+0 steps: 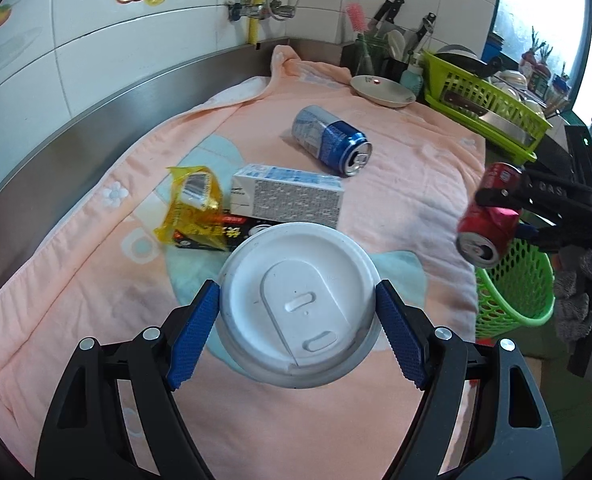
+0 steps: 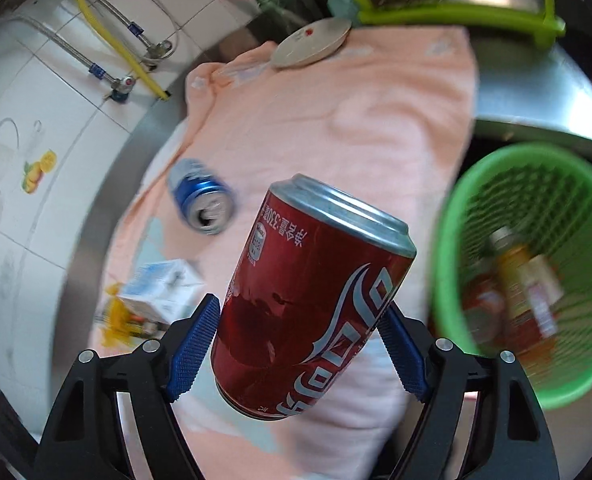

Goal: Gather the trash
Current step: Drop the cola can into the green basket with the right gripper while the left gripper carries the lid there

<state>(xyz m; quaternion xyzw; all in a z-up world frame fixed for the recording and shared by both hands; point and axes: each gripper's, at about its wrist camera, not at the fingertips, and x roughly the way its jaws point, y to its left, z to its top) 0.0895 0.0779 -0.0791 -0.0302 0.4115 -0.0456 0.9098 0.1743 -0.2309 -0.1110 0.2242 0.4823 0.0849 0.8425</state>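
My left gripper (image 1: 298, 300) is shut on a white lidded paper cup (image 1: 296, 304), held above the pink towel (image 1: 396, 160). My right gripper (image 2: 298, 344) is shut on a red cola can (image 2: 312, 296); in the left wrist view the can (image 1: 486, 216) hangs just above the green trash basket (image 1: 512, 296). The basket (image 2: 536, 264) holds a bottle (image 2: 528, 280) and other trash. On the towel lie a blue can (image 1: 330, 140), a white and blue carton (image 1: 287, 196), a yellow wrapper (image 1: 191, 204) and a black packet (image 1: 215, 236).
A cream plate (image 1: 382, 90) sits at the towel's far end. A lime dish rack (image 1: 484, 100) with dishes and a knife holder (image 1: 388, 52) stand behind it. A steel counter rim (image 1: 75, 128) and tiled wall with pipes (image 1: 255, 4) run along the left.
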